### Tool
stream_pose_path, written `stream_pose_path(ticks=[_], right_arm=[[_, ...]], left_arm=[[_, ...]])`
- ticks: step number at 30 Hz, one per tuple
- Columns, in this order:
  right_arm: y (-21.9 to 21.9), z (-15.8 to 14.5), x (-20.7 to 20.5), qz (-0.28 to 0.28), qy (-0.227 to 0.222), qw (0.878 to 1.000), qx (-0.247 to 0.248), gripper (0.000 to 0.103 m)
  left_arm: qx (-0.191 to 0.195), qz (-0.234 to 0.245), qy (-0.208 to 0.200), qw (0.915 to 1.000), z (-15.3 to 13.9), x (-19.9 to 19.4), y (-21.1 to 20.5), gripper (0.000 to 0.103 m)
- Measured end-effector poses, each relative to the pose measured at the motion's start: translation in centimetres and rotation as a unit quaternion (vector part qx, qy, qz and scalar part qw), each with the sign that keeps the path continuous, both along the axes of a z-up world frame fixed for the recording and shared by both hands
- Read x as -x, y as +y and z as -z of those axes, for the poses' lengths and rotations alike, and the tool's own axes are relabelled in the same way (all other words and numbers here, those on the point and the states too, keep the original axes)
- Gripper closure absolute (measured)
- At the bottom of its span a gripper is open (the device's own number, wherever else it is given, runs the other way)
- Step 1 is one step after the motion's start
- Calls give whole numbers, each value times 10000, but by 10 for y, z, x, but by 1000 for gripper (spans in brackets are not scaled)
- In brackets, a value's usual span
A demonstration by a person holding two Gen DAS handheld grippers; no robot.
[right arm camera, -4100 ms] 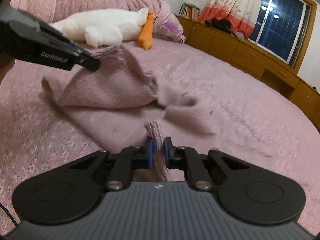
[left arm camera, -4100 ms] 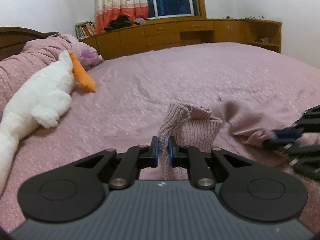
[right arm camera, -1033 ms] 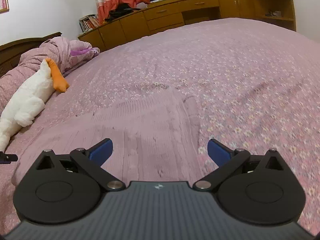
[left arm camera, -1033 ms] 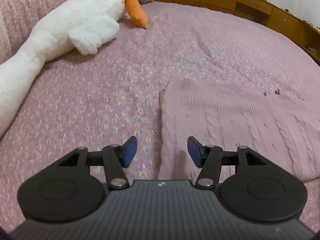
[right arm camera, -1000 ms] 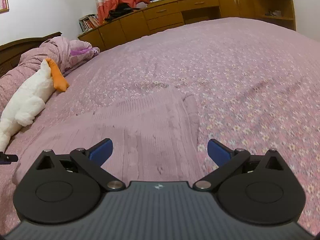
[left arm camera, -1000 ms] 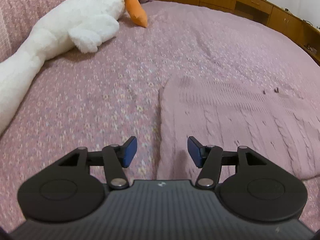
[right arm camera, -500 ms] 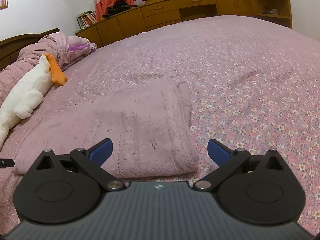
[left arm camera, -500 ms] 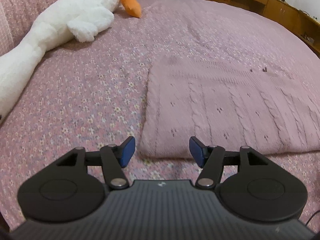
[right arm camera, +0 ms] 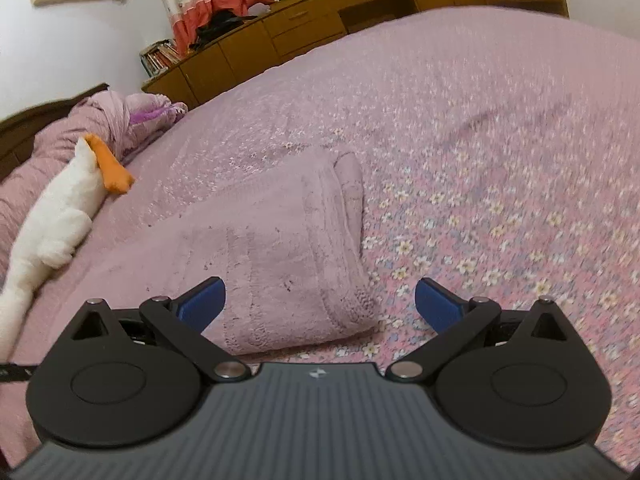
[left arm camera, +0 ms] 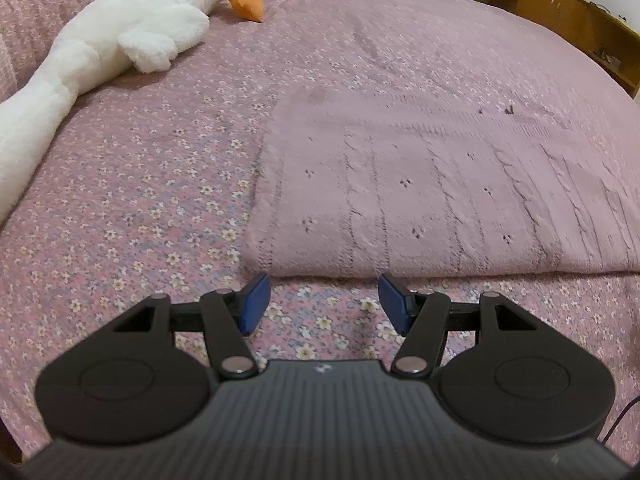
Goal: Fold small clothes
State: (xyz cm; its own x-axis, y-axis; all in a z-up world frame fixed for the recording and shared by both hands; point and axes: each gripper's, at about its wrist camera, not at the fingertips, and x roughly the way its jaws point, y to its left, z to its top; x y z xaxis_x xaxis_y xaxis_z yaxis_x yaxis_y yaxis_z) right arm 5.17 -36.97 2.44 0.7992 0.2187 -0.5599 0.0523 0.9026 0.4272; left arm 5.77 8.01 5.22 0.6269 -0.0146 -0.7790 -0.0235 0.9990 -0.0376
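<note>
Pink cable-knit sweater (left arm camera: 420, 196) lies folded flat on the floral pink bedspread (left arm camera: 152, 200), both the left hand-held gripper (left arm camera: 323, 299) and right hand-held gripper (right arm camera: 319, 305) released and empty just short of its near edge, so the next fold likely calls for pinching that edge.

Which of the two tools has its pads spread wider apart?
The right tool: its blue pads stand wider than the left tool's, spanning the folded sweater's corner.
</note>
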Motion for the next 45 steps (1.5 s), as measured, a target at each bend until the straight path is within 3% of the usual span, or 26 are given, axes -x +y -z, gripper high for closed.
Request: stream_pose_path(ticks=[17, 23, 31, 34, 41, 45], right_arm=[[-19, 25, -23, 43, 93, 9936, -1127, 0], [-24, 31, -42, 50, 97, 9852, -1709, 0], [-18, 34, -68, -101, 202, 9781, -2071, 0], [-13, 34, -77, -115, 224, 9791, -2018, 0], [1, 34, -87, -620, 226, 9883, -1378, 0], [-8, 34, -96, -566, 402, 9822, -1742, 0]], left_arm=[[-80, 124, 127, 9998, 9, -3, -17, 41], [-101, 171, 178, 9996, 10, -5, -23, 41], [-140, 204, 187, 9995, 12, -7, -27, 41], [-152, 229, 193, 9994, 13, -8, -27, 41], [-203, 192, 226, 9994, 15, -9, -27, 41], [-235, 144, 268, 9993, 13, -9, -29, 41]])
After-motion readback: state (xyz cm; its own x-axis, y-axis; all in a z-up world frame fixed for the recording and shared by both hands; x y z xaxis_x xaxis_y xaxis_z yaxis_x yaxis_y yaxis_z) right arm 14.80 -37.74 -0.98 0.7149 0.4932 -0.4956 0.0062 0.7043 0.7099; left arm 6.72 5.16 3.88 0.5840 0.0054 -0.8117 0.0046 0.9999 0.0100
